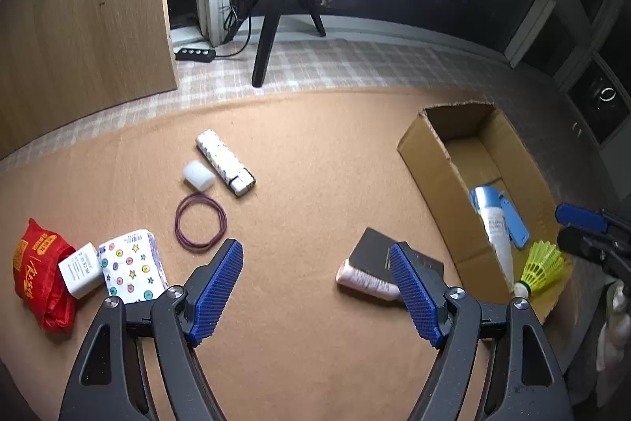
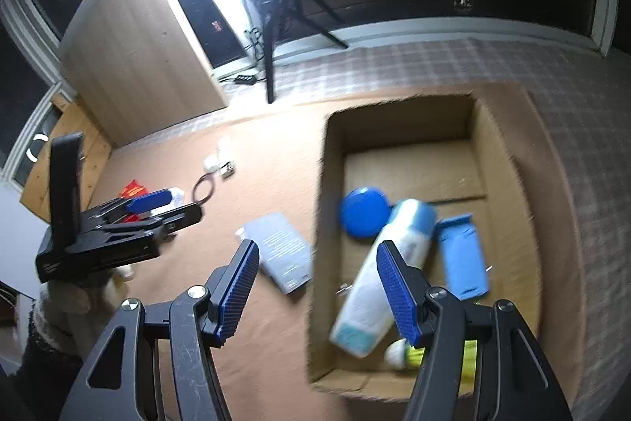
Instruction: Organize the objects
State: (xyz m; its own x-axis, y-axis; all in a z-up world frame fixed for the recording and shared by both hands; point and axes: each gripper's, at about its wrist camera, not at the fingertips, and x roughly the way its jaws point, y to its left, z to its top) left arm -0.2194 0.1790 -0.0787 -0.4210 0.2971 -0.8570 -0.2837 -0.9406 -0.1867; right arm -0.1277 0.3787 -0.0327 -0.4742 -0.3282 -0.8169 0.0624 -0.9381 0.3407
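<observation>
1. Two grippers stand empty. Your left gripper [image 1: 315,287] has its jaws wide with nothing between the pads; your right gripper [image 2: 317,292] is part open over the cardboard box [image 2: 327,184], also holding nothing.
2. Task's things: the box sits at the right end of the tan mat [image 1: 299,152] and already holds a white-and-blue tube [image 2: 378,275], a blue round lid [image 2: 363,212], a flat blue piece [image 2: 461,255] and a yellow shuttlecock [image 1: 538,269] in its near corner.
3. Not yet boxed: a dark booklet [image 1: 374,251] lying on a pink tube [image 1: 366,281], just beside the box's left wall.
4. Risk: pinch the booklet flat and the thin, stiff cover may slide off the rounded tube; the tube could roll.
5. Risk: the box wall is light corrugated card, so a knock from your right jaws may shove it.
6. Farther left: a thin rubber band loop [image 1: 201,223], hard to pinch; a smooth white case [image 1: 199,174]; a patterned lighter-shaped stick [image 1: 224,164].
7. Left edge: a soft tissue pack [image 1: 132,267], a hard white charger [image 1: 81,269] and a crinkly red packet [image 1: 37,275], touching; grabbing one may drag its neighbours.
</observation>
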